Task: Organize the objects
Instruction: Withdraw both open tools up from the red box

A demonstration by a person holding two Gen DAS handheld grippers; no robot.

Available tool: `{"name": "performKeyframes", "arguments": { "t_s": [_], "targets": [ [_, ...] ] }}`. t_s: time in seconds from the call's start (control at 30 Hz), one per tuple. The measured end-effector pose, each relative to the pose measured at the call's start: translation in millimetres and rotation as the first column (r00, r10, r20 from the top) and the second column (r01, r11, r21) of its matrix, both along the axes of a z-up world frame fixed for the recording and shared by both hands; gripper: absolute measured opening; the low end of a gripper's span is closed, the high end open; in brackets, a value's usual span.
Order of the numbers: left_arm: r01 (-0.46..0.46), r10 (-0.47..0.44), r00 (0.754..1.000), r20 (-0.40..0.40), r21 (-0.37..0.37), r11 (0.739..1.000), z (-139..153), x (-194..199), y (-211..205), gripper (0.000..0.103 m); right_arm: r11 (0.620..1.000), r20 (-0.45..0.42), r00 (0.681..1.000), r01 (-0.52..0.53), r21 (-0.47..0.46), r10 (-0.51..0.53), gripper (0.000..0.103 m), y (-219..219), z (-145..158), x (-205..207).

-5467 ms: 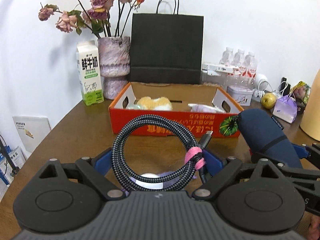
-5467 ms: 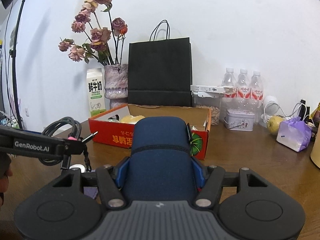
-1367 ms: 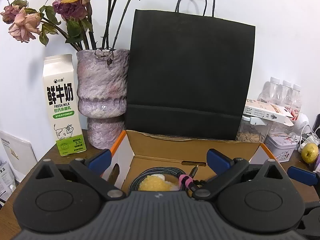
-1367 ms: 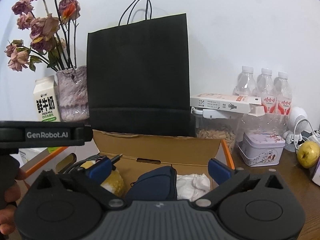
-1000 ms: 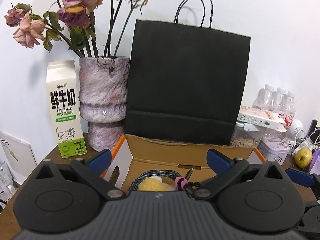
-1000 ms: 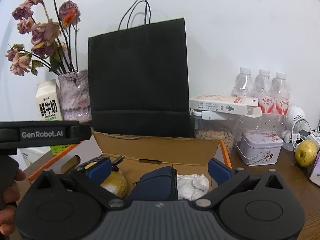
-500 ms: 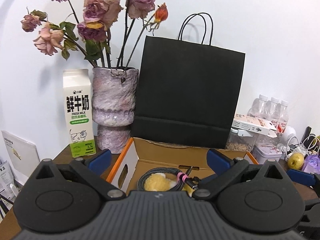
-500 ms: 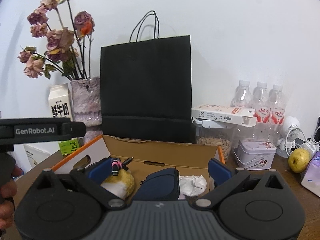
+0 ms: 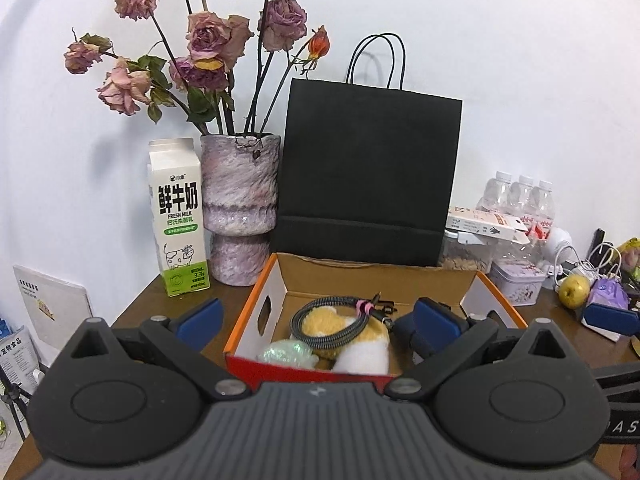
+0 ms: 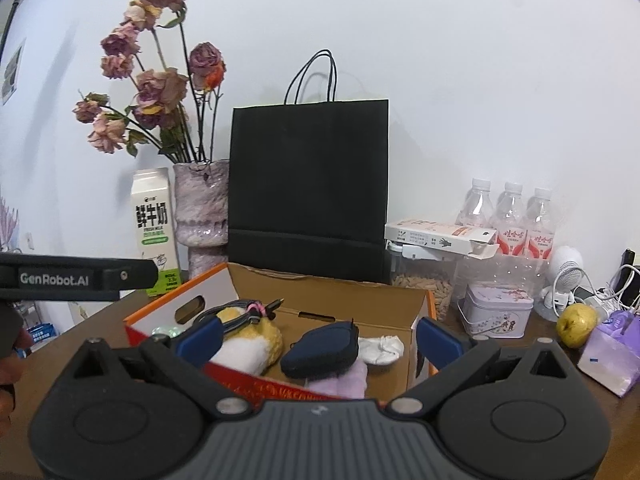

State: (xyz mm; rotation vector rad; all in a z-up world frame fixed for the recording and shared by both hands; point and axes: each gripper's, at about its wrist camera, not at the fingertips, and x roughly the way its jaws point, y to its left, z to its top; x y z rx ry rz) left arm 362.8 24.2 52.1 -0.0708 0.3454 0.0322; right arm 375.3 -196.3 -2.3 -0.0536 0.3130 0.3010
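Since both loads now lie in the cardboard box, the left gripper and right gripper stand spread and empty above its near edge. Coiled cable rests on the plush toy; navy pouch beside it. Seconds earlier each was gripped outside the box

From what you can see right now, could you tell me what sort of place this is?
Probably a home or small office corner: a wooden table against a white wall, crowded with a milk carton, dried roses and water bottles.
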Motion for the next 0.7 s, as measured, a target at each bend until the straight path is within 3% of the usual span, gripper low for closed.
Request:
{"name": "performKeyframes", "arguments": {
  "t_s": [0.7],
  "targets": [
    [0.000,0.002,0.997,-0.072,0.016,1.000,-17.9,-76.4,-7.9,0.103,0.999,-0.017,1.000,-0.024,-0.026,0.023,0.103,-28.9,-8.4,-77.8]
  ]
}}
